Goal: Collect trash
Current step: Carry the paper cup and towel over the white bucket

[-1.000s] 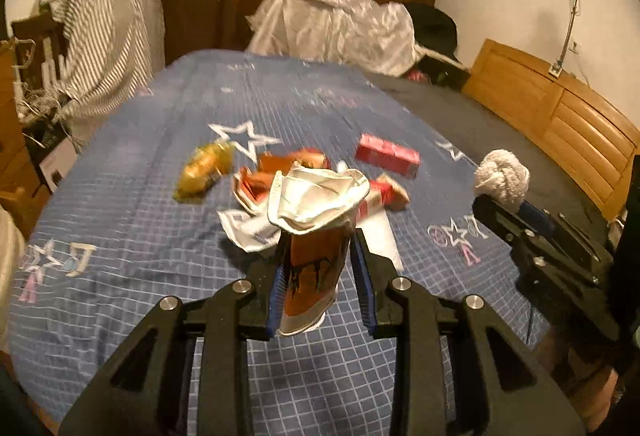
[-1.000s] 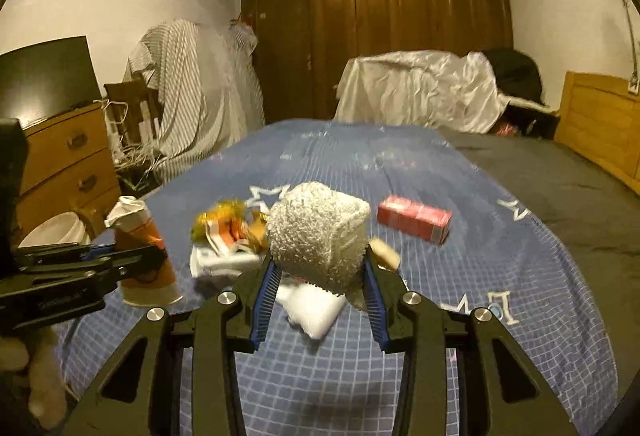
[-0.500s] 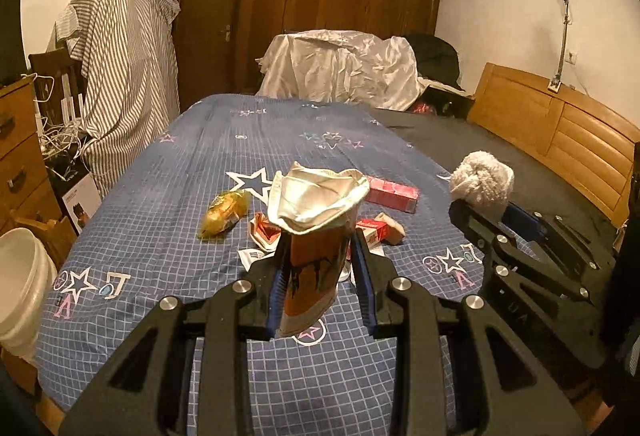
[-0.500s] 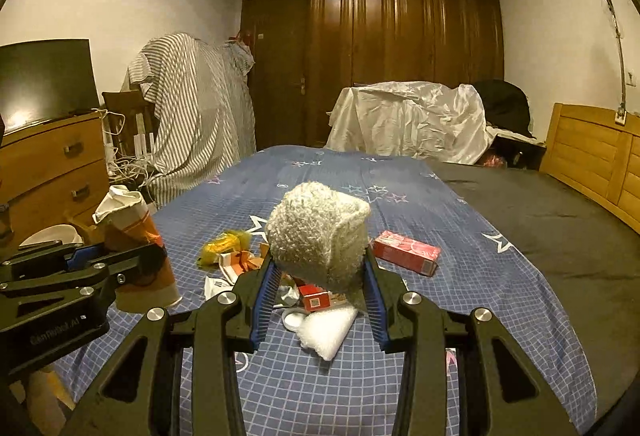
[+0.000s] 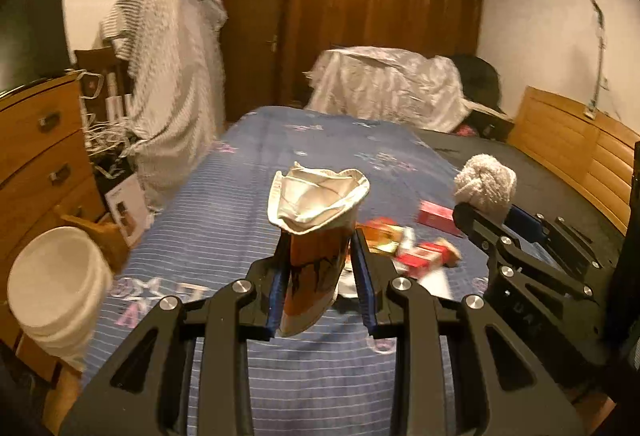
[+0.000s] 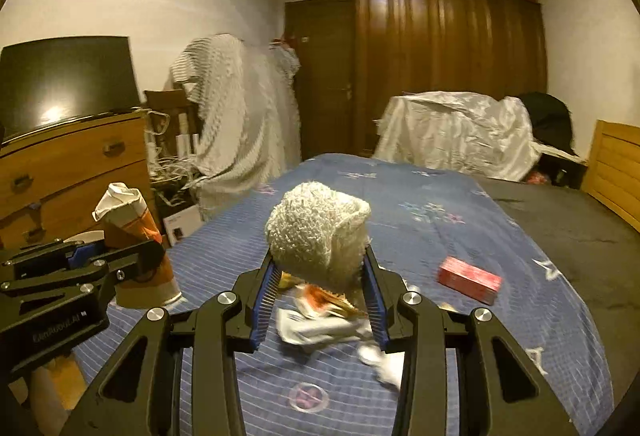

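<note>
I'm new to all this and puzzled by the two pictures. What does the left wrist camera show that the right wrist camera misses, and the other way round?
Only the left wrist view shows the white bucket on the floor as a whole, beside the bed. Only the right wrist view shows the bundles on top of the wardrobe. Both show the left gripper shut on the crushed paper cup, the right gripper shut on the white woolly wad, the red box and the blue bedspread.
</note>
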Motion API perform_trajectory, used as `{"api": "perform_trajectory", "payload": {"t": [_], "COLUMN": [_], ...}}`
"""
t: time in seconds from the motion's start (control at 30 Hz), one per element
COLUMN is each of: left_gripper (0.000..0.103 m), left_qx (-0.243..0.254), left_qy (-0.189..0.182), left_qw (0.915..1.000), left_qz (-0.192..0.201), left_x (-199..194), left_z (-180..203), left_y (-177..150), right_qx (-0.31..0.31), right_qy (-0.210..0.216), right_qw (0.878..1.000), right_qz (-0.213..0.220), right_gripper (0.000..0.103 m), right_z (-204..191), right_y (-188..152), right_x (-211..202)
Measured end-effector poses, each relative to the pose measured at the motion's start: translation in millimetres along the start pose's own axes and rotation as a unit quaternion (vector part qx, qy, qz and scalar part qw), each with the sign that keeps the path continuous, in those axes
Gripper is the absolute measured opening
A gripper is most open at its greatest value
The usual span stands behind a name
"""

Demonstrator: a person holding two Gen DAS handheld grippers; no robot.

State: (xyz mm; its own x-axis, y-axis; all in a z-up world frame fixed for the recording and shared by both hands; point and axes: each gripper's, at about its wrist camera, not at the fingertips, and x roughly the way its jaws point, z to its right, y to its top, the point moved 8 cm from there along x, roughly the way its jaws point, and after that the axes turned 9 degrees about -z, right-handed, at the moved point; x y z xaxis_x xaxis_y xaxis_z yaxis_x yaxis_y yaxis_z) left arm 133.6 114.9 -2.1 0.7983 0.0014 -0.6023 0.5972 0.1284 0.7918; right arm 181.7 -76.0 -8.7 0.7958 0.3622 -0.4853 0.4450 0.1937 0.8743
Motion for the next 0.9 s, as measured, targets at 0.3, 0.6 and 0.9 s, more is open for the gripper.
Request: {"api": "perform_trajectory", "payload": {"t": [0.3, 0.6, 0.9], "left_gripper": [0.029, 0.029, 0.029], "left_qx": [-0.044, -0.093, -0.139], "left_qy": [0.060, 0.119, 0.151], "left_qw": [0.9972, 0.9885, 0.9784], "left_qz": [0.005, 0.012, -0.017], "left_x": [-19, -46, -54], "left_z": [-88, -186, -276], "left_y": [7, 12, 5], "right_qx": [-0.040, -0.094, -0.150], "right_qy": [0.065, 0.133, 0.202], "right_qw": [0.997, 0.986, 0.965], "right_qz": [-0.006, -0.024, -0.080], "right_gripper": [0.041, 0.041, 0.041], "right_z": [-110, -246, -384], "right_y": [47, 87, 109], "right_x": [33, 68, 120]}}
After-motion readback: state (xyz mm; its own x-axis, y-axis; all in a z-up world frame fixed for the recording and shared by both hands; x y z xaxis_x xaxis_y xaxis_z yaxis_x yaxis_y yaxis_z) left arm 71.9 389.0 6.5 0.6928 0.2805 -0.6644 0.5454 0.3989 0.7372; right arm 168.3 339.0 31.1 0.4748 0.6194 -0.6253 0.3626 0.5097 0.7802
